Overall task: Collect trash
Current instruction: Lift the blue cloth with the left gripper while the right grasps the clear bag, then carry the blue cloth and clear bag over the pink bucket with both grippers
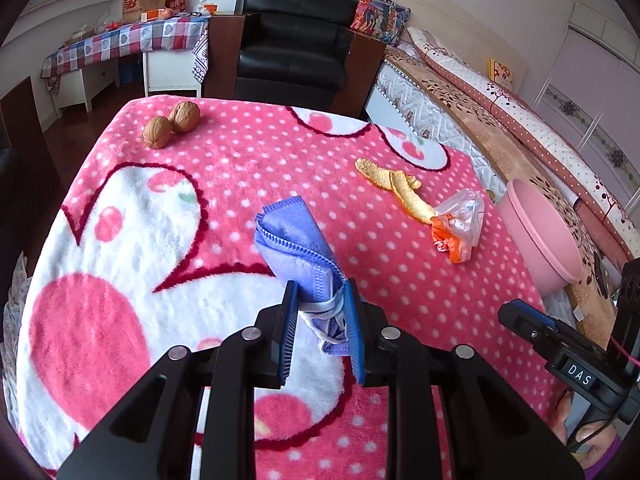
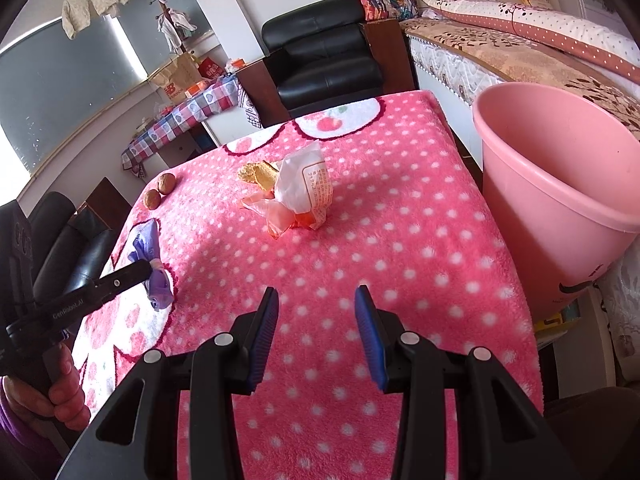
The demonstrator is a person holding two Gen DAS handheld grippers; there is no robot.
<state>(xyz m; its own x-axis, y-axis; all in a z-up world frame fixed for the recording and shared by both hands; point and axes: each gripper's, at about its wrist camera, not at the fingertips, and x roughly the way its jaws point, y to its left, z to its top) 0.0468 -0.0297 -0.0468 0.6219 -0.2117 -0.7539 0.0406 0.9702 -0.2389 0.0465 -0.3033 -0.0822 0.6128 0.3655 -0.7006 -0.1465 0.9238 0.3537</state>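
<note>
My left gripper [image 1: 320,292] is shut on a folded purple face mask [image 1: 294,240], which sticks up from the blue pads above the pink dotted blanket [image 1: 240,168]. The right wrist view shows the same mask [image 2: 154,276] in that gripper at the left. Orange peel [image 1: 396,188] and a crumpled plastic wrapper [image 1: 460,220] lie together on the blanket, to the right of the mask. My right gripper [image 2: 316,296] stands open over the blanket with nothing between its fingers; the wrapper [image 2: 304,192] lies ahead of it. A pink bin [image 2: 560,184] stands off the table's right edge.
Two walnuts [image 1: 172,124] sit near the table's far left corner. A black armchair [image 1: 296,48] stands behind the table, and a bed [image 1: 500,120] runs along the right. A checked-cloth side table [image 1: 120,44] with bags is at the back left.
</note>
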